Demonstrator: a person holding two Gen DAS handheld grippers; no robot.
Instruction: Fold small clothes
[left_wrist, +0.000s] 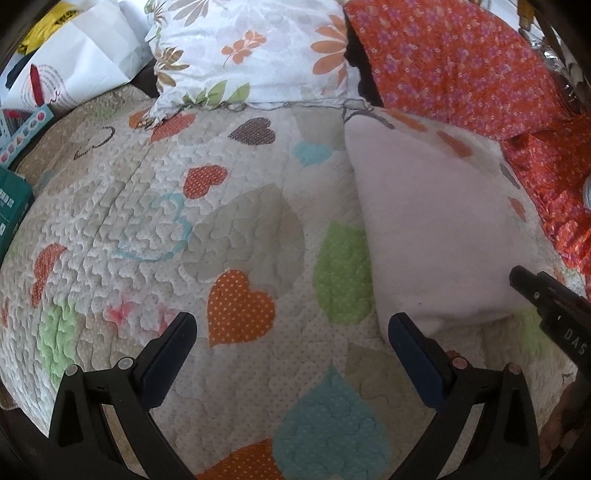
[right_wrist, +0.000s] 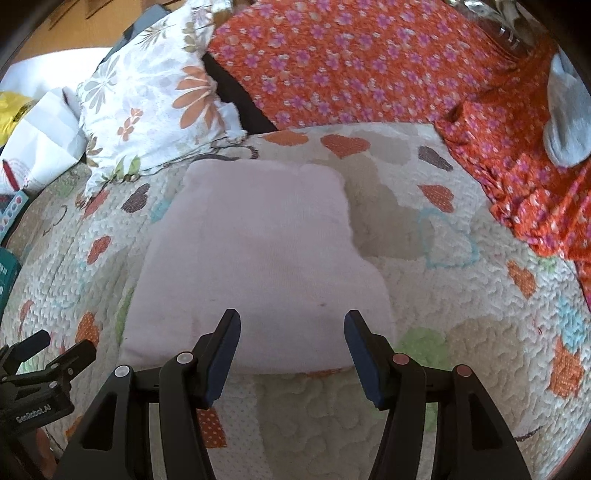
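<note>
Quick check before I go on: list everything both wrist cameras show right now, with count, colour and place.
Folded garment: one, pale pink, flat on the quilt just ahead of the right gripper.
Quilt: one, cream with coloured hearts, covering the bed.
Pillow: one, white with orange and grey flowers, at the far edge of the quilt.
Floral cloth: one, orange with purple flowers, far side and right of the quilt.
Sock: one, grey, lying on the floral cloth.
Paper bag: one, white, far left.
Box: one, teal, left edge.
Left gripper: black, jaws open, empty, over the quilt.
Right gripper: black, jaws open, empty.
</note>
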